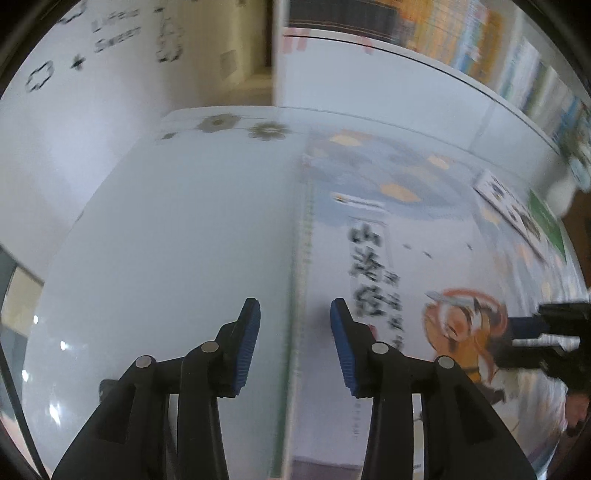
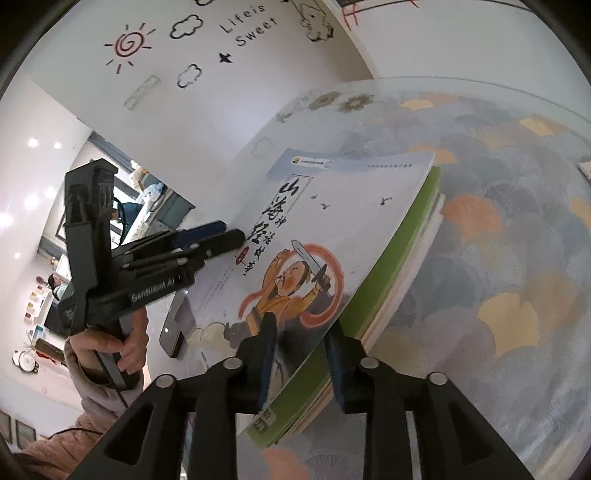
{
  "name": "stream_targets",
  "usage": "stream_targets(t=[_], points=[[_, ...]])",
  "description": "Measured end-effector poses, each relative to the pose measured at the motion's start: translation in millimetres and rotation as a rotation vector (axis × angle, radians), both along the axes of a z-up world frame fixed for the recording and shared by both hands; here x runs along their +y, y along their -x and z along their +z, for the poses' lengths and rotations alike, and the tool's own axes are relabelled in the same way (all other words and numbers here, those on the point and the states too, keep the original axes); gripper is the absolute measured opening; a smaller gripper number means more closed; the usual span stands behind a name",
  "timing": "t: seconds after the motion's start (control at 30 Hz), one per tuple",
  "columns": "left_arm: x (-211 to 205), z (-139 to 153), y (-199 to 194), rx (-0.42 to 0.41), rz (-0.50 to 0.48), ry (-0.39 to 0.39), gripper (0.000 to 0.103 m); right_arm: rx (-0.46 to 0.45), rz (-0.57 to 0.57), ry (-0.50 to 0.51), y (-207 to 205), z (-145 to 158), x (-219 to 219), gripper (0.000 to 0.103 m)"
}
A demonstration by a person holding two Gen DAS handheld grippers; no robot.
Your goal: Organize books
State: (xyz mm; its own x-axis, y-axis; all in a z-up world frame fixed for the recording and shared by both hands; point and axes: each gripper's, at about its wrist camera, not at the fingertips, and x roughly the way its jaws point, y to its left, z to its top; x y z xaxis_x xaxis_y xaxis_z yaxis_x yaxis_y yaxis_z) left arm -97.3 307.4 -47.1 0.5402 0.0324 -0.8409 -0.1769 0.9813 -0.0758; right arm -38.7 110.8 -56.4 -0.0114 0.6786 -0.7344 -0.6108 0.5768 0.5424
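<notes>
A stack of books lies on the patterned mat. Its top book has a white cover with black characters and a cartoon swordsman, and a green book lies under it. My right gripper straddles the stack's near corner, one finger over the cover and one under, and the pads do not seem to press. My left gripper is open, and its blue pads stand either side of the stack's left edge without touching it. In the right wrist view, the left gripper sits at that edge. The right gripper shows at the far right of the left wrist view.
A dark phone lies on the white table by the stack's left side. A hand holds the left gripper's handle. Another flat book or card lies at the right, beneath a shelf of upright books.
</notes>
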Motion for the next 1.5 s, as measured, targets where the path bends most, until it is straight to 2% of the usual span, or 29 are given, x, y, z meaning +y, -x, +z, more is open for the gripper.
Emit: stream_targets(t=[0.03, 0.07, 0.1, 0.17, 0.4, 0.5, 0.6, 0.67, 0.73, 0.9, 1.03, 1.1, 1.17, 1.23, 1.33, 1.5], points=[[4.1, 1.7, 0.8, -0.003, 0.014, 0.007, 0.037, -0.012, -0.009, 0.001, 0.7, 4.4, -3.8, 0.056], [6.8, 4.0, 2.4, -0.007, 0.027, 0.01, 0.037, -0.032, -0.021, -0.001, 1.4, 7.4, -6.4, 0.067], [8.6, 7.1, 4.2, -0.01, 0.04, 0.011, 0.037, -0.058, -0.035, 0.001, 1.7, 11.0, -10.3, 0.069], [6.9, 14.8, 7.5, -0.023, 0.053, 0.018, 0.037, -0.096, -0.044, 0.019, 1.4, 16.3, -18.7, 0.069], [-39.4, 32.0, -8.1, -0.034, 0.031, 0.036, 0.037, -0.005, -0.109, 0.029, -13.8, 2.8, -72.4, 0.069], [-78.5, 40.7, -19.9, -0.059, -0.029, 0.087, 0.037, -0.001, -0.189, 0.028, -20.6, 1.3, -116.3, 0.069], [-121.0, 45.5, -31.0, -0.083, -0.082, 0.082, 0.038, 0.023, -0.281, 0.014, -32.3, 0.8, -171.0, 0.069], [-153.1, 43.7, -40.1, -0.089, -0.128, 0.096, 0.042, 0.027, -0.355, 0.007, -40.3, 1.8, -210.9, 0.069], [-184.2, 36.0, -50.4, -0.084, -0.168, 0.116, 0.042, 0.028, -0.458, -0.005, -50.9, 0.4, -260.5, 0.069], [-251.5, -3.0, -59.2, -0.006, -0.287, 0.158, 0.042, 0.067, -0.67, -0.027, -72.7, -7.9, -361.6, 0.069], [-276.6, -30.7, -61.7, 0.038, -0.294, 0.097, 0.042, 0.096, -0.857, -0.06, -96.3, -18.3, -434.0, 0.066], [-276.7, -47.0, -66.0, 0.069, -0.267, 0.1, 0.042, 0.118, -0.926, -0.053, -109.8, -26.3, -460.0, 0.064], [-275.6, -55.6, -68.1, 0.078, -0.261, 0.106, 0.042, 0.173, -0.944, -0.137, -121.4, -35.9, -479.7, 0.058], [-275.9, -55.0, -66.0, 0.046, -0.259, 0.079, 0.042, 0.22, -0.938, -0.197, -129.8, -41.3, -489.7, 0.058], [-275.3, -56.4, -65.9, 0.026, -0.261, 0.085, 0.044, 0.215, -0.875, -0.199, -138.3, -42.5, -491.3, 0.058], [-276.6, -58.4, -67.1, 0.005, -0.279, 0.074, 0.045, 0.21, -0.864, -0.222, -143.5, -46.2, -485.2, 0.058]])
